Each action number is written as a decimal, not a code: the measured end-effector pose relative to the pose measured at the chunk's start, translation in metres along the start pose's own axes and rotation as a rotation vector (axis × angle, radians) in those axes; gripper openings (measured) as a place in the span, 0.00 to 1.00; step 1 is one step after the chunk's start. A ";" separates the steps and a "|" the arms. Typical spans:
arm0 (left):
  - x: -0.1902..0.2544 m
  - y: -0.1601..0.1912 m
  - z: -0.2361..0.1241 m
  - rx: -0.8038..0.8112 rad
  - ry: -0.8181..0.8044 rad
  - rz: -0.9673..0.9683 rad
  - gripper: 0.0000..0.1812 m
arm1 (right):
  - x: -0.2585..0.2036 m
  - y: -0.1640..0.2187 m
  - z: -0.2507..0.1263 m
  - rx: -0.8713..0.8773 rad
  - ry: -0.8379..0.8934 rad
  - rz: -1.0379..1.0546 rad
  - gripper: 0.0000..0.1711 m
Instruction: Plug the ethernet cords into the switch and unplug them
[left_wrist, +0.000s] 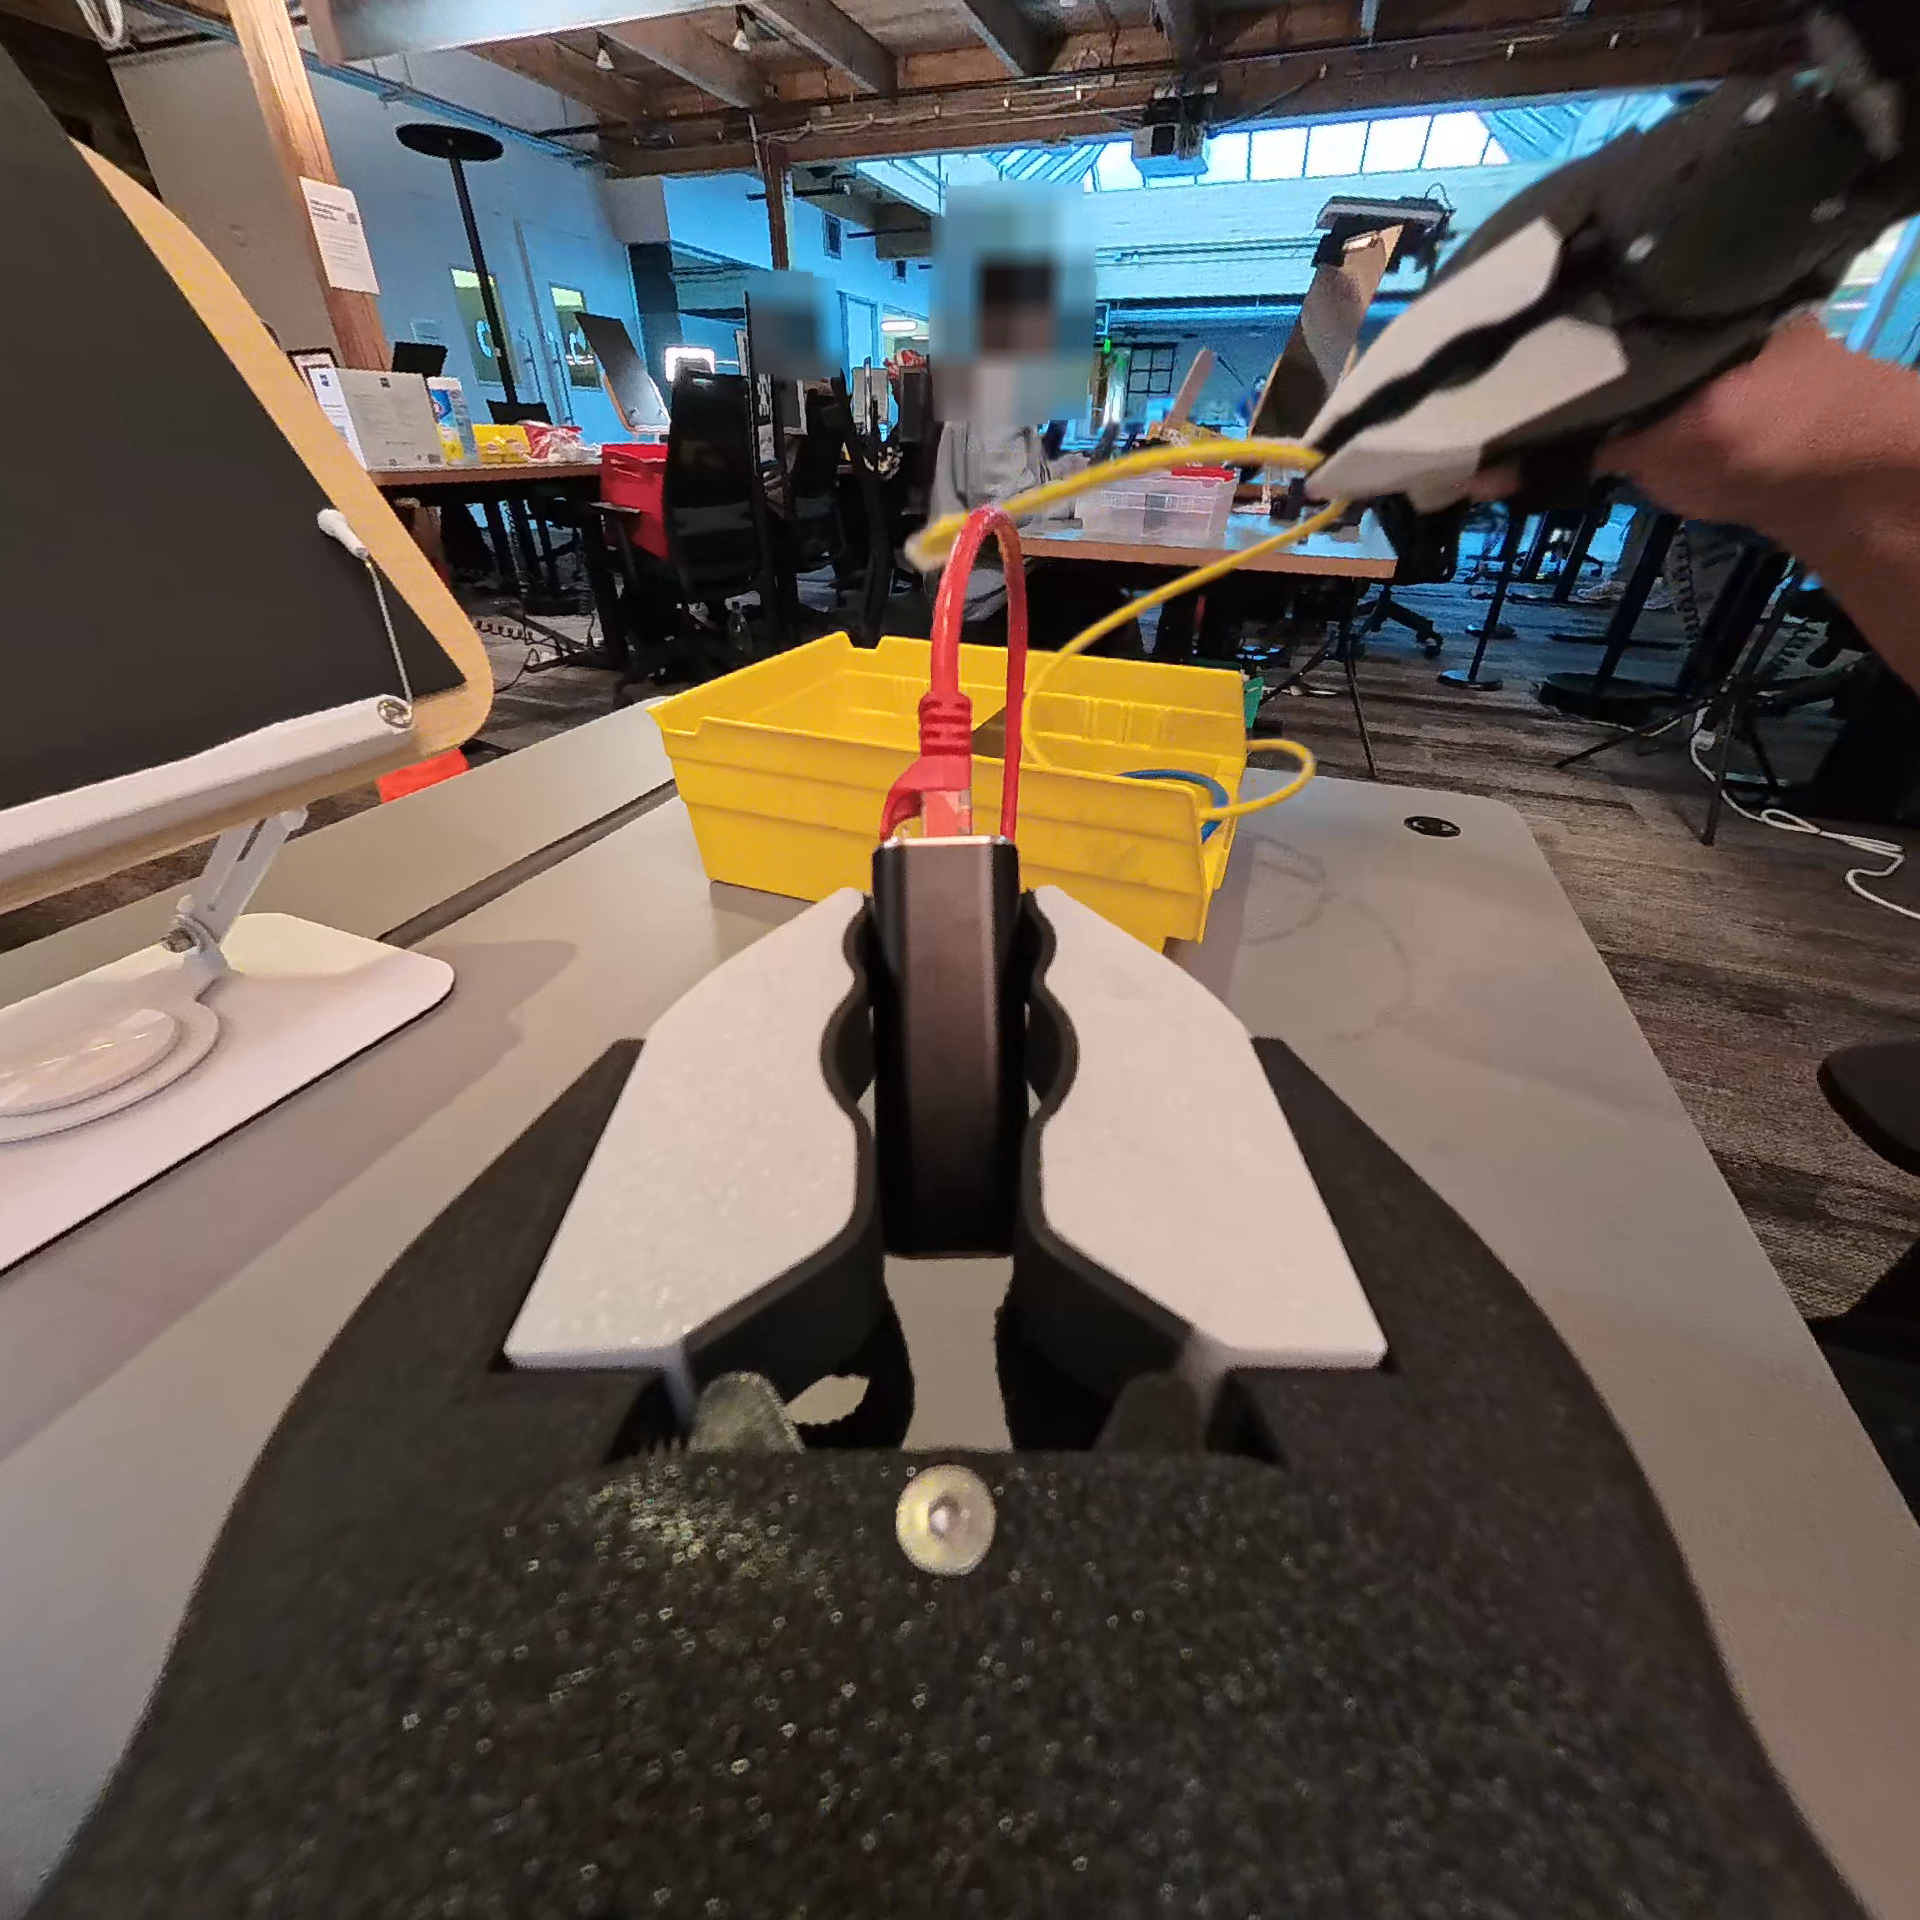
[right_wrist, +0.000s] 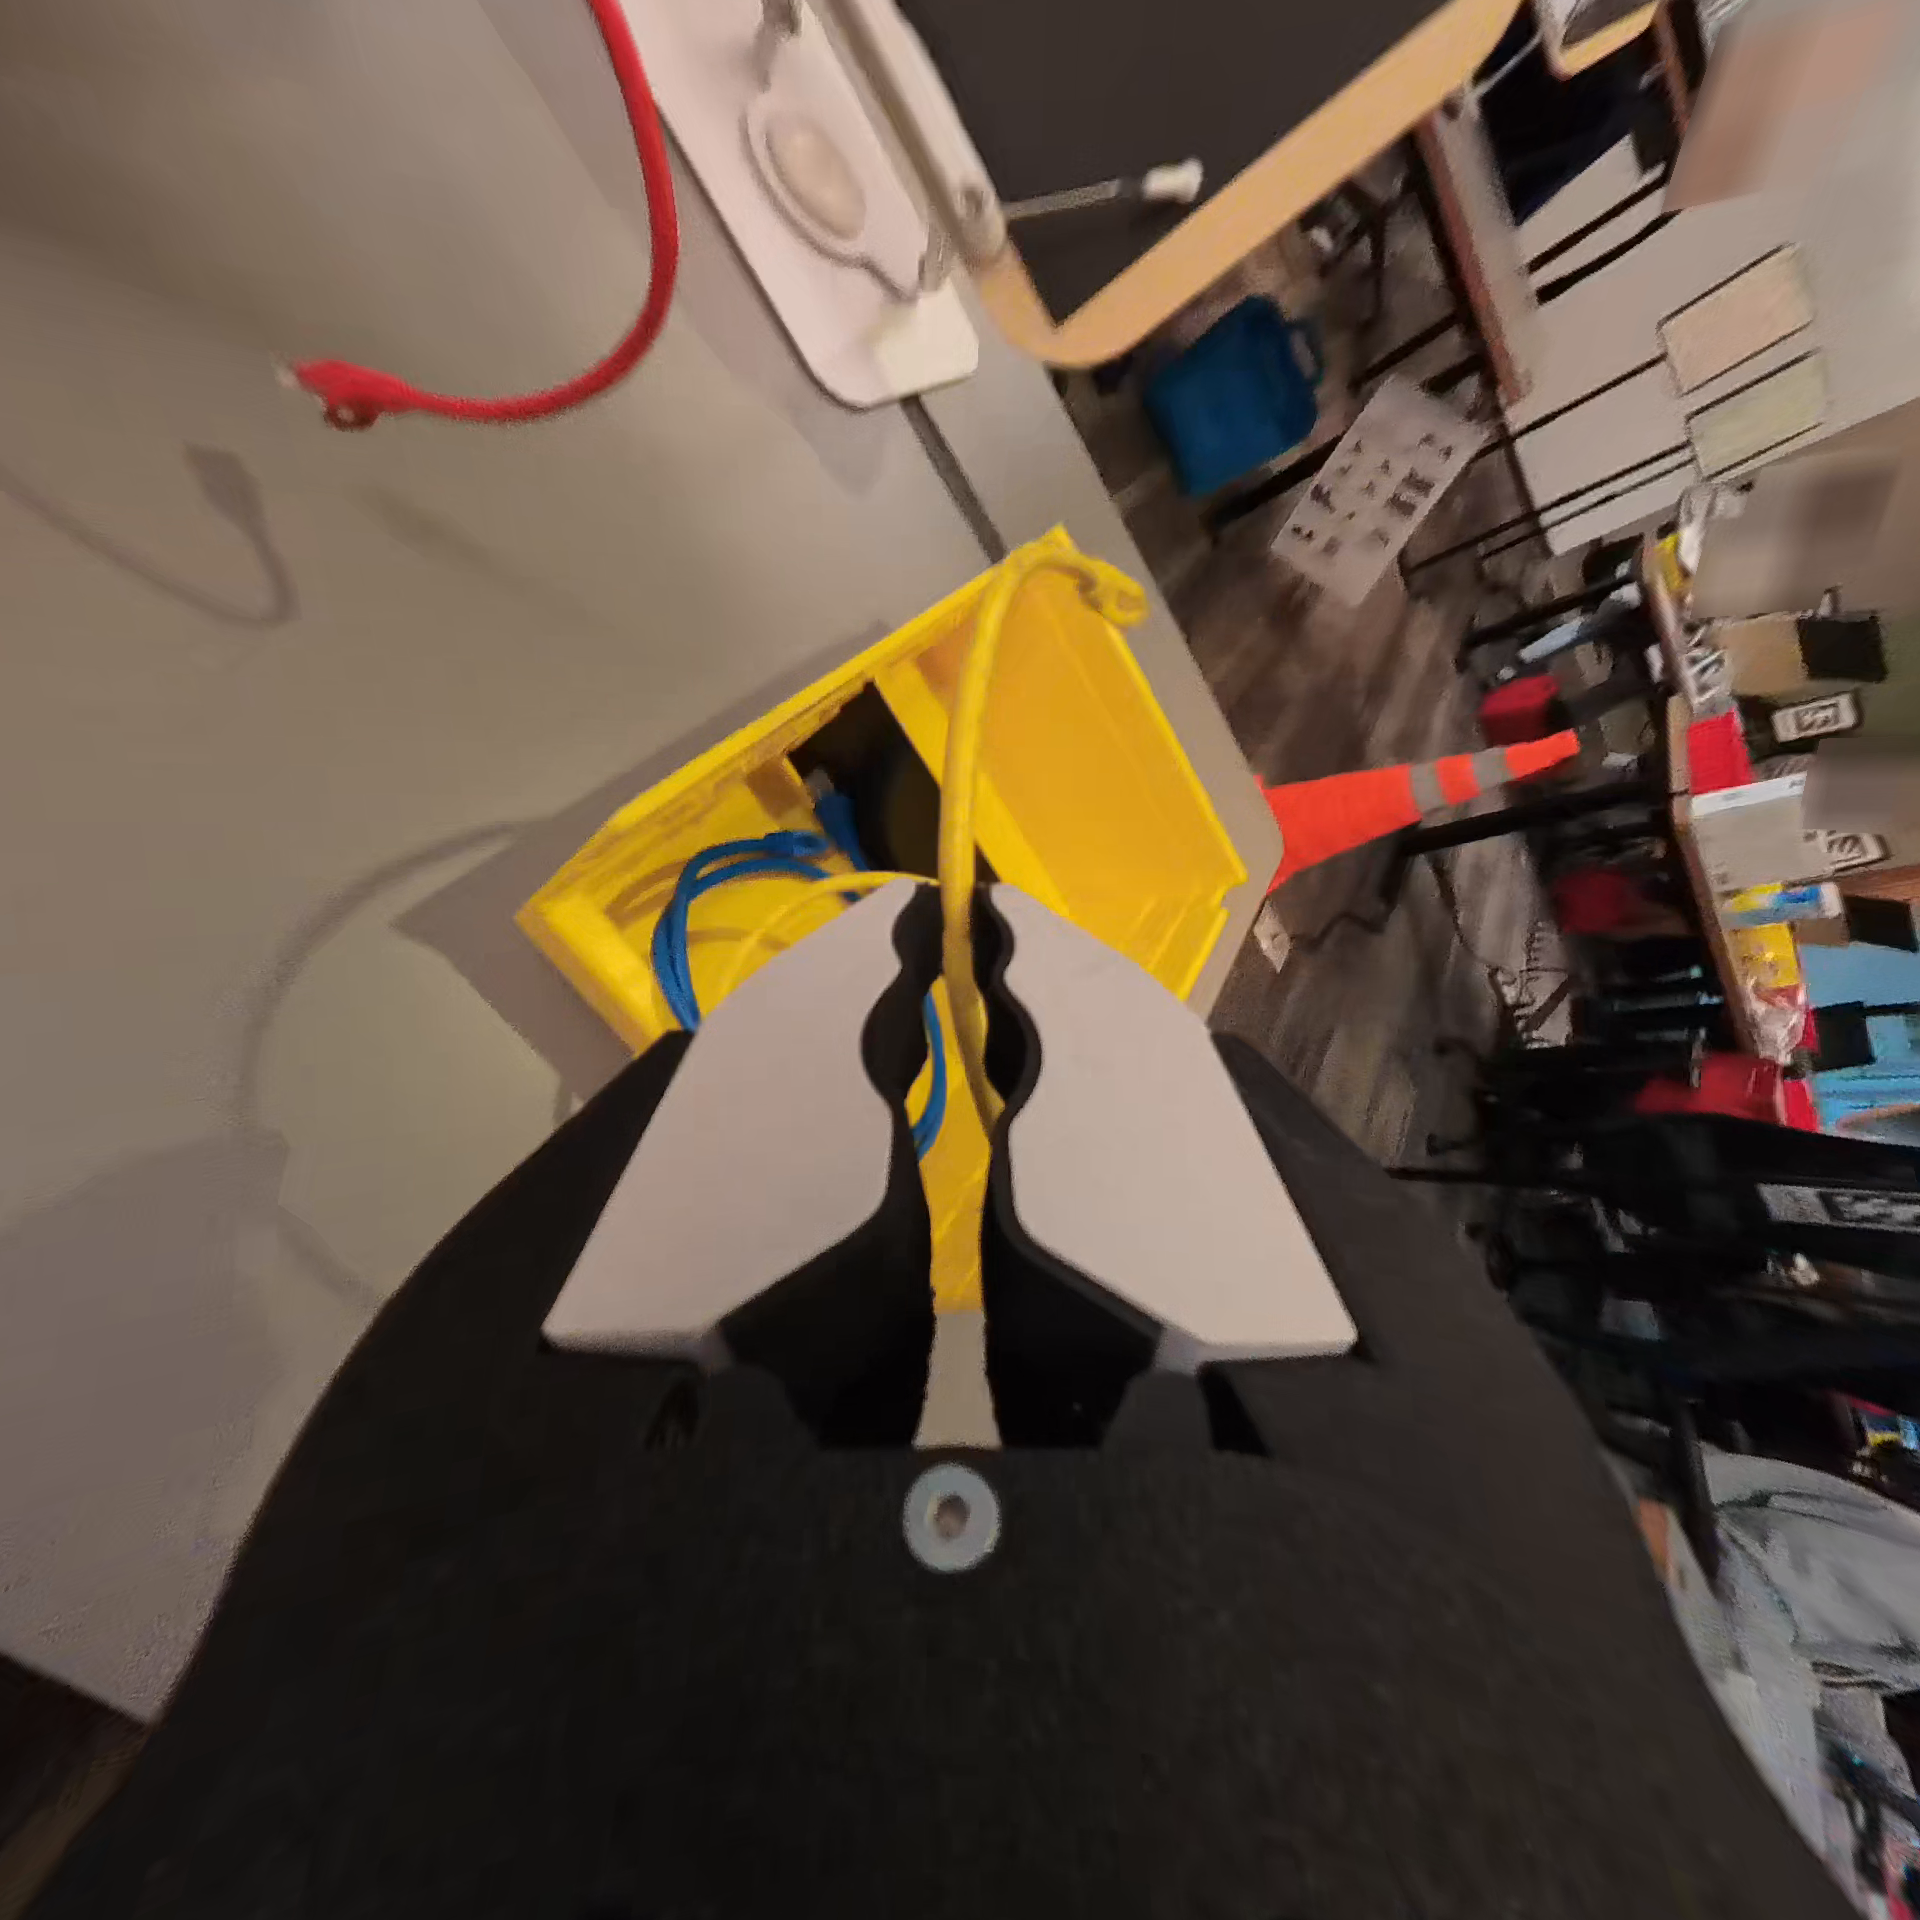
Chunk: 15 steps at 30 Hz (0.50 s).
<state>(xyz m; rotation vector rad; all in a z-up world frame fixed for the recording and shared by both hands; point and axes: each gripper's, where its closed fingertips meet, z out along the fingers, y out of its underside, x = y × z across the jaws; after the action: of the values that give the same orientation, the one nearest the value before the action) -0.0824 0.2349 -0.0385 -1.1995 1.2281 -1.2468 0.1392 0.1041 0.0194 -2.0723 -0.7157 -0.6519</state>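
My left gripper (left_wrist: 943, 904) is shut on a dark switch (left_wrist: 943, 1049) and holds it on edge above the grey table (left_wrist: 1403, 1039). A red ethernet cord (left_wrist: 948, 727) is plugged into the switch's far end and loops up over it. Its other plug (right_wrist: 338, 390) hangs loose in the right wrist view. My right gripper (right_wrist: 951, 899) is shut on a yellow ethernet cord (right_wrist: 961, 831), whose plug (right_wrist: 1112, 594) sticks out past the fingertips. In the left wrist view that gripper (left_wrist: 1340, 457) is up at the right, holding the yellow cord (left_wrist: 1132, 473) above the bin.
A yellow bin (left_wrist: 935, 842) stands on the table behind the switch, with a blue cord (right_wrist: 696, 914) coiled in it. A dark screen on a white stand (left_wrist: 208, 997) is at the left. An orange cone (right_wrist: 1371, 795) stands on the floor beyond the table edge. A person sits at the far desks. Spacing between my two grippers at the tips: around 25 cm.
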 end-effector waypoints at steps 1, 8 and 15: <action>0.000 0.001 0.000 -0.002 0.001 0.000 0.13 | -0.002 0.007 0.006 -0.005 0.007 0.010 0.04; 0.000 0.006 0.002 -0.020 0.008 -0.002 0.13 | 0.005 0.029 -0.004 -0.001 0.072 0.147 0.04; 0.005 0.012 0.006 -0.043 0.031 0.004 0.13 | -0.097 0.114 0.032 -0.246 -0.213 0.144 0.12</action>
<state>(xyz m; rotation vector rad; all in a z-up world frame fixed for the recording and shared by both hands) -0.0767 0.2299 -0.0505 -1.2120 1.2849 -1.2459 0.1551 0.0501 -0.1229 -2.4214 -0.6215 -0.4607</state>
